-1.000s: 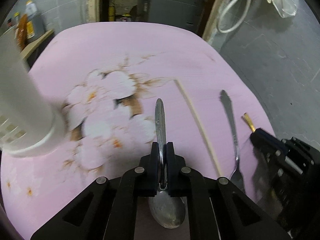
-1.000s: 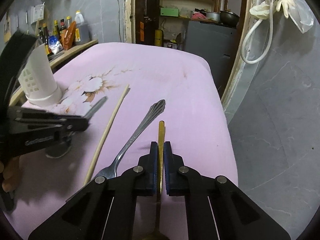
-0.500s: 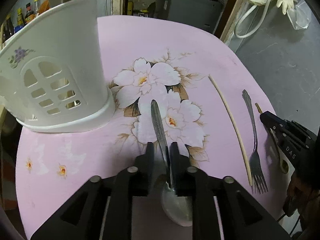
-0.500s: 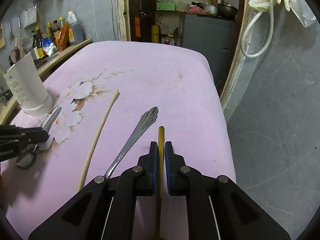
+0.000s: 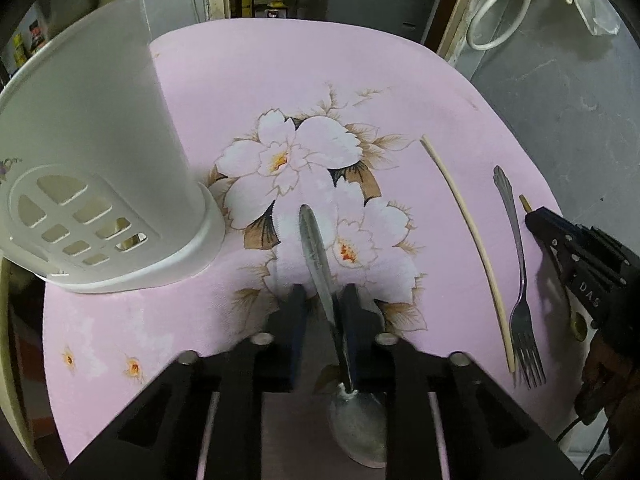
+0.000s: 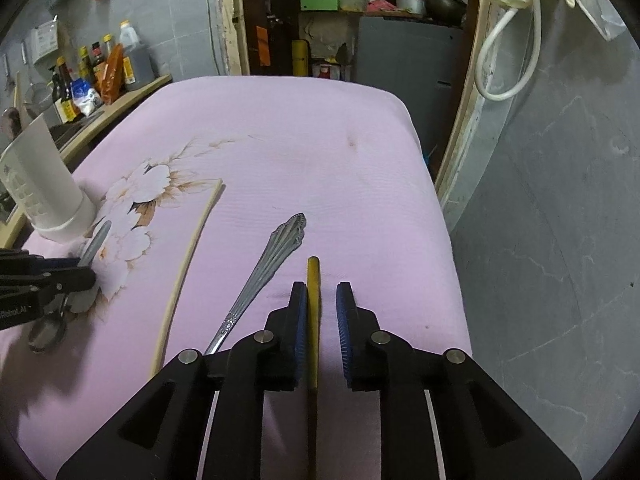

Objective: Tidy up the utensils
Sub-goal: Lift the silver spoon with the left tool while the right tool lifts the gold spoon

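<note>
In the left wrist view a steel spoon [image 5: 314, 248] runs between the jaws of my left gripper [image 5: 322, 292]. The jaws are closing; the handle leans on the right pad with a gap to the left pad. A white slotted utensil holder [image 5: 100, 160] stands upright to the left of it. In the right wrist view my right gripper [image 6: 320, 292] has its jaws opening around a thin gold-coloured utensil handle [image 6: 313, 280], which lies against the left pad, clear of the right one. A steel fork [image 6: 272, 256] and a pale chopstick [image 6: 188, 256] lie on the cloth left of it.
The table wears a pink flowered cloth [image 5: 280, 80]. Its right edge drops to a grey floor [image 6: 560, 240] close beside my right gripper. Bottles [image 6: 92, 72] stand on a shelf behind the holder [image 6: 40, 184]. A white hose [image 6: 516, 52] hangs by the doorway.
Both grippers' jaws have parted from tightly shut: the left off the spoon handle, the right off the gold handle. The left view has shifted so the holder shows whole at the left.
</note>
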Tool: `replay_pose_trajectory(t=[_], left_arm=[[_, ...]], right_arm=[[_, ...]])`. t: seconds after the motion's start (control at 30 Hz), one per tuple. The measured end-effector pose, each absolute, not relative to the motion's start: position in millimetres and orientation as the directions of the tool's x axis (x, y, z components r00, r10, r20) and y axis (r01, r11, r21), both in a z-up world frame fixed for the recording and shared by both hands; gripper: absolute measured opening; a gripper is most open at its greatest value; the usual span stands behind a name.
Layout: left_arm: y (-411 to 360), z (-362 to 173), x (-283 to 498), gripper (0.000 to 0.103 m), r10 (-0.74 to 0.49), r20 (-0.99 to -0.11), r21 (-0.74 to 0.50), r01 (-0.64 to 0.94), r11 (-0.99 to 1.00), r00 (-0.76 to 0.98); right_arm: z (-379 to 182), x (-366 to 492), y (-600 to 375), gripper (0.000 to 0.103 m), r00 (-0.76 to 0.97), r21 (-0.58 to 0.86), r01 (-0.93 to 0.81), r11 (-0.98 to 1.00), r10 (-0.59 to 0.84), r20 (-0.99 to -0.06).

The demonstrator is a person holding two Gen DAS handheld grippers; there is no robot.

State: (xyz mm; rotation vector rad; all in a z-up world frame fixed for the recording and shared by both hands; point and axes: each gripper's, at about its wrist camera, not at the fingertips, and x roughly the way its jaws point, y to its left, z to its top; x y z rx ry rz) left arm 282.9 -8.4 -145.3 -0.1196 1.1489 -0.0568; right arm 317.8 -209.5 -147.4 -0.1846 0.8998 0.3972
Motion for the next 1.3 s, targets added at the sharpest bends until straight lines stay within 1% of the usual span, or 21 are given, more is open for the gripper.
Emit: replay_pose_trajectory(t=[0.1, 0.2, 0.23, 0.3, 0.37, 0.5, 0.57, 0.63, 0.87, 1.03, 1.3], left_arm=[[-4, -146, 283, 0.005, -0.134, -0.901, -0.162, -0.035, 0.986, 0.412], [1, -143, 276, 0.000, -0.171, -0.879, -0.218, -0.058, 0.974, 0.445], [1, -142, 273, 0.000, -0.185, -0.869, -0.238, -0.060, 0.969, 0.458], [1, -138, 265, 0.000, -0.199, -0.854, -0.260, -0.063, 0.963, 0.481], [-1, -133, 257, 0.000, -0.214, -0.828, -0.281, -0.054, 0.958, 0.518], [1, -116, 236, 0.000, -0.244, -0.752, -0.339, -0.042, 0.940, 0.612], [1, -109, 230, 0.000, -0.231, -0.721, -0.330, -0.031, 0.943, 0.653], [2, -103, 224, 0.000, -0.229, -0.693, -0.338, -0.028, 0.941, 0.684], [9, -94, 216, 0.000, -0.214, -0.654, -0.364, -0.053, 0.930, 0.726], [4, -88, 211, 0.000, -0.201, -0.637, -0.344, -0.041, 0.938, 0.744], [5, -76, 207, 0.000, -0.191, -0.594, -0.344, -0.032, 0.938, 0.782]], right_arm=[[-146, 323, -206, 0.013, 0.530, -0.002, -0.407, 0.914, 0.234, -0.815], [-146, 328, -205, 0.013, 0.505, 0.011, -0.397, 0.918, 0.228, -0.832], [-146, 330, -206, 0.013, 0.494, 0.021, -0.395, 0.918, 0.231, -0.838], [-146, 333, -209, 0.006, 0.474, 0.055, -0.396, 0.917, 0.255, -0.843], [-146, 332, -212, 0.004, 0.473, 0.086, -0.392, 0.916, 0.281, -0.835], [-140, 319, -218, 0.004, 0.510, 0.134, -0.417, 0.899, 0.353, -0.784], [-134, 307, -222, 0.004, 0.544, 0.161, -0.438, 0.884, 0.403, -0.736], [-130, 297, -220, 0.004, 0.578, 0.141, -0.458, 0.878, 0.415, -0.703], [-112, 277, -222, 0.004, 0.661, 0.139, -0.478, 0.867, 0.459, -0.594], [-103, 272, -223, 0.004, 0.700, 0.136, -0.468, 0.873, 0.460, -0.546], [-86, 260, -222, 0.004, 0.745, 0.114, -0.464, 0.878, 0.457, -0.486]])
